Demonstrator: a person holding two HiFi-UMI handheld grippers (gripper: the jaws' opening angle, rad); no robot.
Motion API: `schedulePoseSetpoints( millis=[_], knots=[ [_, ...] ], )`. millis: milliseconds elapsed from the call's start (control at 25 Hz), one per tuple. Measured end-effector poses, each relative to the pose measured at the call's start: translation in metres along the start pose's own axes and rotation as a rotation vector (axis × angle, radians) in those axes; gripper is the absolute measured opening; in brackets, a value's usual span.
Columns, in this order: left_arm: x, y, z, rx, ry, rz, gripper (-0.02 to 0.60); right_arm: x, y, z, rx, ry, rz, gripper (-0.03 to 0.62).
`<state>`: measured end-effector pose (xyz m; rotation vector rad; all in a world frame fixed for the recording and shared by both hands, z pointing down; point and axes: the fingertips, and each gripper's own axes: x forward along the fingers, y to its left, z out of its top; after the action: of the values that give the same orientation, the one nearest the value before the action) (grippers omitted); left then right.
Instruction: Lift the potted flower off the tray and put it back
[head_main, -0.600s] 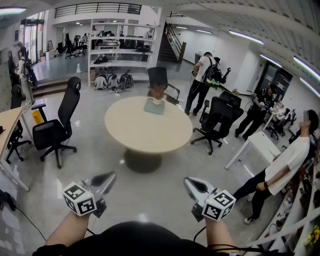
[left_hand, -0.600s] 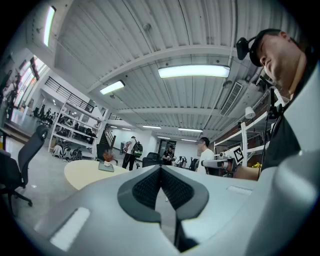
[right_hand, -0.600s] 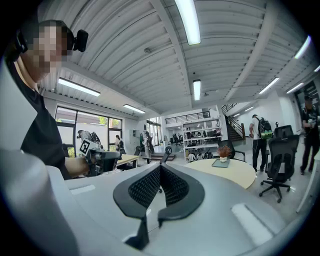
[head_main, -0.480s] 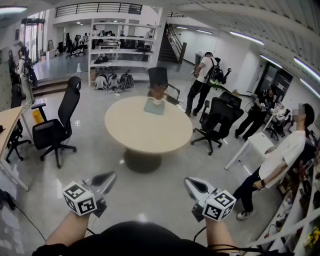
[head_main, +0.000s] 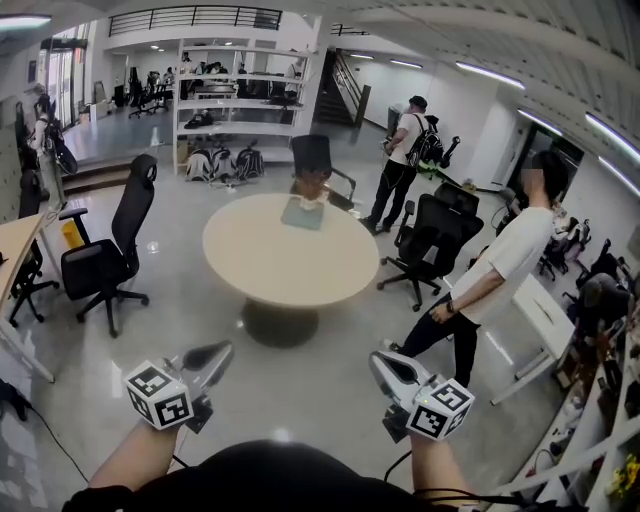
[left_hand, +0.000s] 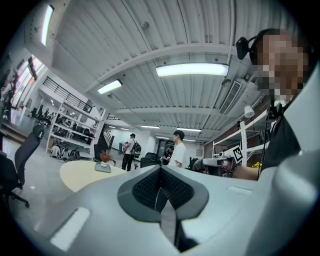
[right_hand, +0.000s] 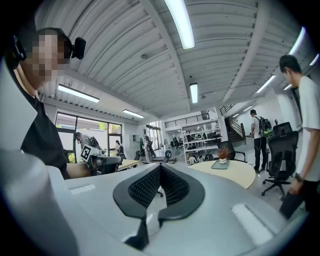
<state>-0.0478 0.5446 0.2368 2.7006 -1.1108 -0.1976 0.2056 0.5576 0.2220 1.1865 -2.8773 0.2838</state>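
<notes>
Up on the head view, the round beige counter (head_main: 290, 262) stands out in the middle of the glossy grey floor (head_main: 300, 400), and near its far edge lies a flat grey-green square tray (head_main: 302, 213). It holds one thing only: the small potted flower (head_main: 316, 184), reddish-brown blooms in a white pot, upright at the tray's far side. Down at the bottom of the frame, the grey left gripper (head_main: 214, 353) and the grey right gripper (head_main: 384, 366) are both held level over bare floor, marker cubes towards the camera. Both are well apart from the counter and touch nothing. Only this view shows that stretch of floor between the grippers and the flower. The left gripper view brings what the head view cannot: its black ribbed pads pressed together along a thin seam, nothing between them, with the flower and tray tiny and far off to the left beyond its tips. The right gripper view shows the same closed, empty pads, with the flower far off to the right. A person in a white T-shirt (head_main: 505, 262) stands right of the counter and a black office chair (head_main: 105, 260) sits to its left.
</notes>
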Motion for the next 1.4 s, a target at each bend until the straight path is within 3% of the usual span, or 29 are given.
schedulePoseSetpoints(
  millis=[920,1160,1400],
  knots=[
    [0.072,-0.096,-0.031,0.035,0.078,-0.032,-0.002,-0.093,-0.065,-0.018,0.054,-0.029,0.022,0.014],
    [0.073,-0.088,-0.035,0.014,0.083,-0.032,-0.002,-0.088,-0.066,-0.019,0.06,-0.019,0.013,0.014],
    [0.076,-0.046,-0.035,-0.017,0.06,-0.076,-0.002,-0.055,-0.061,-0.015,0.023,-0.008,-0.03,0.014]
  ],
)
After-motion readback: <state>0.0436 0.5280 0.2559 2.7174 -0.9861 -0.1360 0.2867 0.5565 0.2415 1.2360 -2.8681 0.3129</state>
